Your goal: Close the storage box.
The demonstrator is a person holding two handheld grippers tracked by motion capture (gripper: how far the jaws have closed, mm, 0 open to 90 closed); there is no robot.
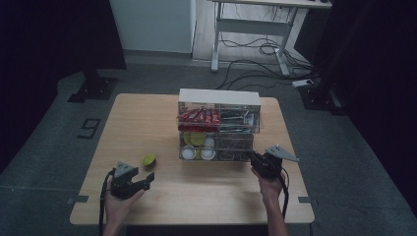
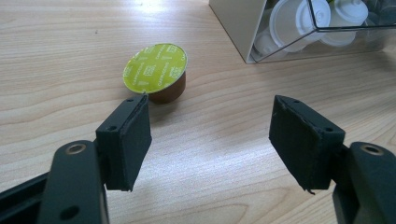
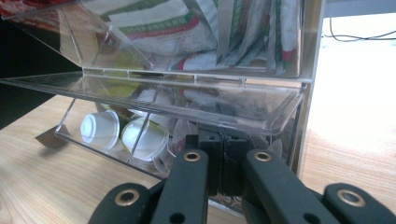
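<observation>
A: Green-lidded pod [image 2: 155, 71] sits lid-up on bare table [image 1: 147, 123], just ahead of left gripper [image 2: 210, 135], off its left jaw. Jaws wide, empty.
B: Right gripper [image 3: 223, 163]?
A: Shut, holding nothing, nosed against acrylic rack [image 3: 196, 95]. Left is nearer; path clear, rack stands beyond.

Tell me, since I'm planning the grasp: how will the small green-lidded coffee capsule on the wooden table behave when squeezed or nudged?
The green-lidded brown coffee capsule looks small and probably light, so a nudge likely slides it. It lies tilted on its round tapered side, so it may roll in a curve. Its foil lid looks thin and could dent if pinched.
</observation>
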